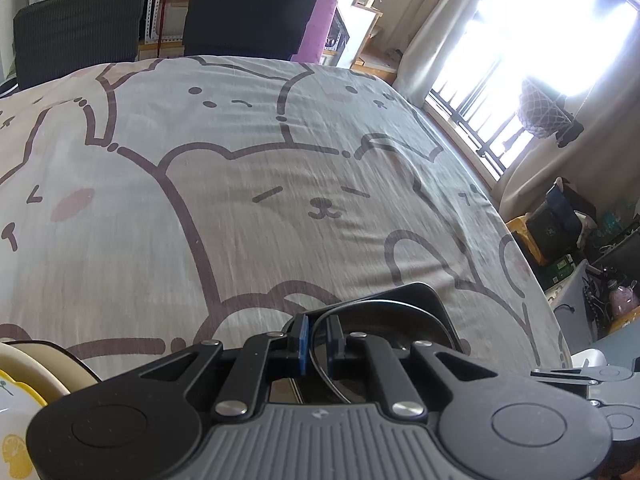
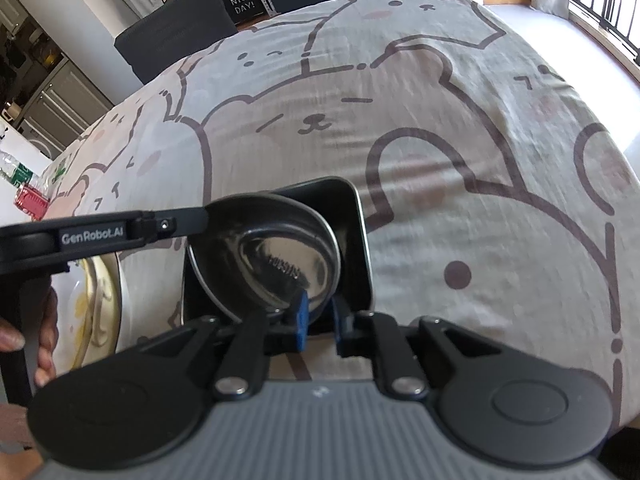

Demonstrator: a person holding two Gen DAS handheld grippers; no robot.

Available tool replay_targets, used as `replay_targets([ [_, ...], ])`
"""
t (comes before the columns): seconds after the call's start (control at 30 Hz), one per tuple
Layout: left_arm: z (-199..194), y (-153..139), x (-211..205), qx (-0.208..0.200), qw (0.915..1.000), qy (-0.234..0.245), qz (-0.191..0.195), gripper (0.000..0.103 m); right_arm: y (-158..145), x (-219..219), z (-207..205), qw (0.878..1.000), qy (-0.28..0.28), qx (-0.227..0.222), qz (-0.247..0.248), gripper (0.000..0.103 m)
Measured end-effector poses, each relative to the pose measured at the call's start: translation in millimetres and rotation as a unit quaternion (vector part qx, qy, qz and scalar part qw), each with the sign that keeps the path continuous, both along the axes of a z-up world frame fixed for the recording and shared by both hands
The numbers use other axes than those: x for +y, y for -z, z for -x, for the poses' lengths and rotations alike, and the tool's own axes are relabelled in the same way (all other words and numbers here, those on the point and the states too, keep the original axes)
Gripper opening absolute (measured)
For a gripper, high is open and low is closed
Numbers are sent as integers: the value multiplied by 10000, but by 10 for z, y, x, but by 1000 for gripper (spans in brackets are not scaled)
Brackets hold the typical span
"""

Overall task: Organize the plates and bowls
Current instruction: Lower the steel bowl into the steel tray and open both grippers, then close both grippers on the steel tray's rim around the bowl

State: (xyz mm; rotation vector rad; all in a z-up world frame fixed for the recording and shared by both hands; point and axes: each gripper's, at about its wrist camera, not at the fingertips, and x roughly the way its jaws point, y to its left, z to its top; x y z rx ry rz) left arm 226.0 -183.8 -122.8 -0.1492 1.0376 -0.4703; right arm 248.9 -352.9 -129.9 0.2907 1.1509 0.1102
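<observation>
A round steel bowl (image 2: 276, 256) is held tilted above a black square plate (image 2: 352, 236) on the bear-print tablecloth. My left gripper (image 1: 319, 340) is shut on the bowl's thin rim (image 1: 360, 304), with the black plate (image 1: 424, 300) below it. My right gripper (image 2: 319, 326) has its blue pads on either side of the bowl's near rim and looks shut on it. The left gripper's arm (image 2: 120, 232) reaches the bowl from the left in the right wrist view. A white plate with yellow lemon print (image 1: 16, 408) lies at the left, and it shows too in the right wrist view (image 2: 96, 300).
The tablecloth (image 1: 280, 200) covers a wide table. Two dark chairs (image 1: 248, 16) stand at the far edge. A window with bars (image 1: 500, 100) and floor clutter (image 1: 560, 232) are on the right. A bottle (image 2: 24, 184) stands at the far left.
</observation>
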Motion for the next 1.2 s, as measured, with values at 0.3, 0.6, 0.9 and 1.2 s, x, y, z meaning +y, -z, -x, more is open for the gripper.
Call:
replay_targets([
  [0.3,27,-137,80,-236,9994,-98,225,37,-99,26,27,9999,-141,-35,16,31],
  [0.6,138,-143,187,-249,9994,135,-185,77,-400,-113,-46,9956,-1,-802,476,57],
  [0.9,281,-55,55,-402,9919,835,-867,77,-124,-179,-398,9943,86,-450,964,57],
  [1.2,300,79,-51,-365,9824,1126,-1446,76,49,-86,-603,9911,-97,-276,1302,55],
])
